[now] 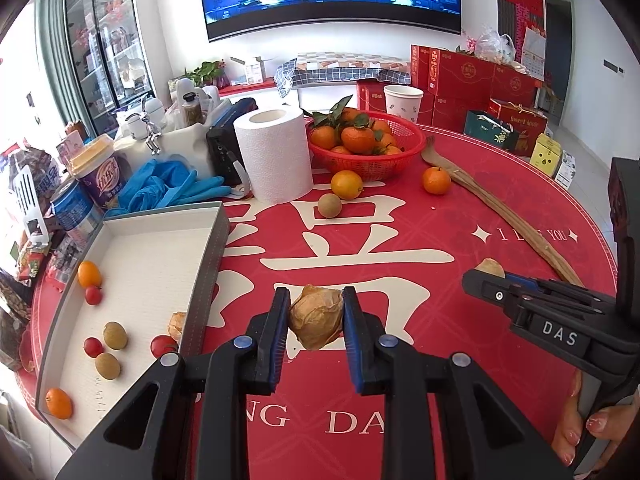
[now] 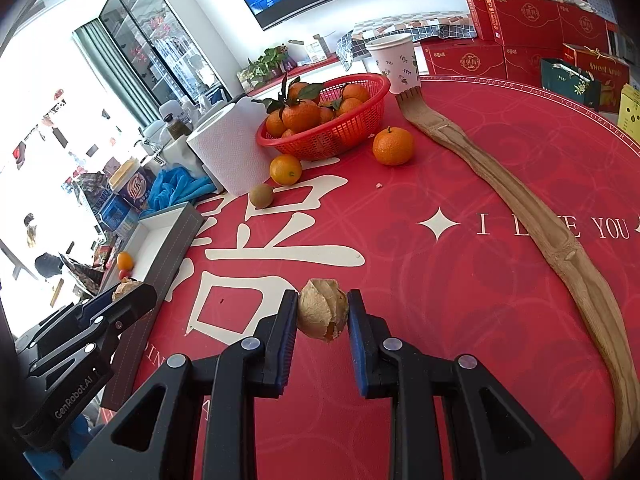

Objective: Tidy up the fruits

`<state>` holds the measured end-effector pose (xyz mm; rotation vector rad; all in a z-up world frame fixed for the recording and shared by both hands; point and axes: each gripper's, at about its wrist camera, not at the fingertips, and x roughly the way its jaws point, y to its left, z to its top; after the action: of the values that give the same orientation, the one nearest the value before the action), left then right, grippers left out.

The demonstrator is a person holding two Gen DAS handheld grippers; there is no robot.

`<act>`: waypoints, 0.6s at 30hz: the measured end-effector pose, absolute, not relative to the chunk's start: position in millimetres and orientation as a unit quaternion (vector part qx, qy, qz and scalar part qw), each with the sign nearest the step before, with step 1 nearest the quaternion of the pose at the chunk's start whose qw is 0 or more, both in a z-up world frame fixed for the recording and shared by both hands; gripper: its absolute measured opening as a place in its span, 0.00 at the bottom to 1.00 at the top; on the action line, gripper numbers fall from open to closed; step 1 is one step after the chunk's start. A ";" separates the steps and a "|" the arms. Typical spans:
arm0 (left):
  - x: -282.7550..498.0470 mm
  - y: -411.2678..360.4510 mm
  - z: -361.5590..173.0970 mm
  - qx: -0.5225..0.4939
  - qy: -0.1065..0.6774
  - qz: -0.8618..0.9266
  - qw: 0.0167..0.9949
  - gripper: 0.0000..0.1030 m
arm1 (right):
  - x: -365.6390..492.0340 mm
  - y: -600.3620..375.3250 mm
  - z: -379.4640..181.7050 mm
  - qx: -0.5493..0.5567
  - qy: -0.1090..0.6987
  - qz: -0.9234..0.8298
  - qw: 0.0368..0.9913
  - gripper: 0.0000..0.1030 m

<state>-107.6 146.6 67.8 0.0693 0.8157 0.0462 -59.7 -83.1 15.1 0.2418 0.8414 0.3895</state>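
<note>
Now both my tongs pinch husked fruits above the tabletop (image 1: 460, 216): left tongs (image 1: 316, 318) one, right tongs (image 2: 323, 314) another. Next: carry each into the tray (image 1: 208, 248).

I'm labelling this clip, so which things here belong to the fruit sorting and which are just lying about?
Job:
left gripper and right gripper, each shut on a husk fruit
tray with small fruits
basket of tangerines
loose tangerine

Lying about:
paper roll
paper cup
back scratcher
blue gloves
</note>
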 end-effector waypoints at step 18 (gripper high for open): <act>-102.1 155.6 65.8 0.038 0.399 0.045 0.915 0.27 | -60.3 -83.2 15.2 0.117 0.404 0.188 0.888 0.25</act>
<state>-102.1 155.6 65.8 0.0784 0.8204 0.0929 -60.3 -83.2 15.2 0.2431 0.8391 0.3911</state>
